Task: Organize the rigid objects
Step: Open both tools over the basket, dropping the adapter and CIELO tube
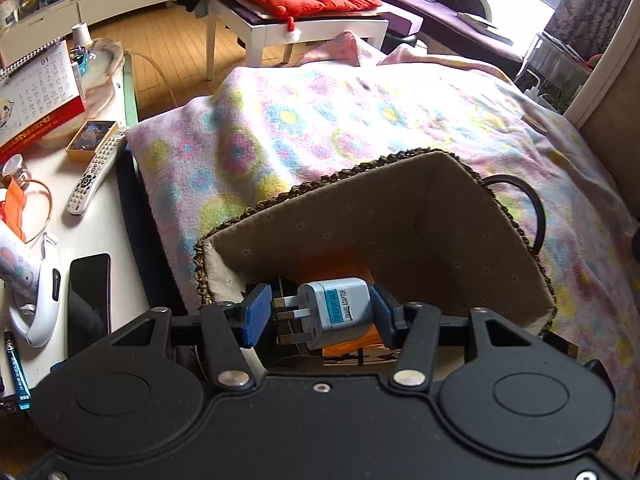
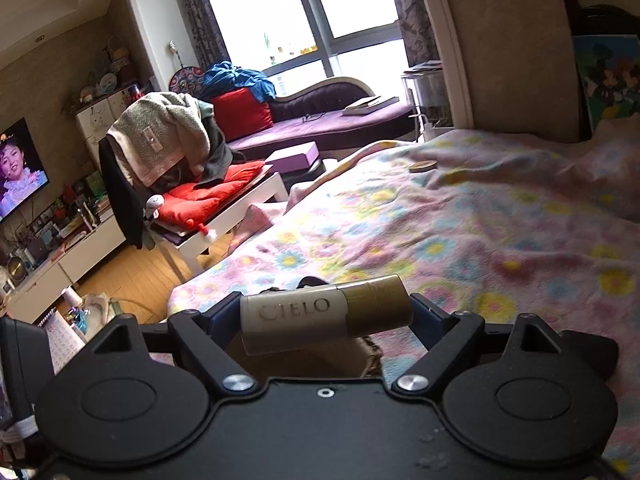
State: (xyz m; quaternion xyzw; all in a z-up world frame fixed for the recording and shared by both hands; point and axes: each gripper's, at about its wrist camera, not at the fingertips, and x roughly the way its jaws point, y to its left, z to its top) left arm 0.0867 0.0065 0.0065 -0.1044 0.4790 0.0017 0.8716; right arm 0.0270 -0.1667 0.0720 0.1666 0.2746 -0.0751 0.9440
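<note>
Left wrist view: left gripper is closed part-way on a grey travel adaptor, one blue pad on its prong end, the other on its flat rear face. Adaptor hangs over the near end of a fabric-lined basket, which stands on the bed near its foot edge. An orange item lies on the basket floor beneath. Judged light, rigid, smooth plastic; the prong-side contact looks less secure than a grip across the flat body sides.

Right wrist view: right gripper is clamped endwise on a cream tube with gold cap, held crosswise above the bed. Judged light, stiff and slippery; a round body may roll, so mid-barrel is the better hold.
</note>
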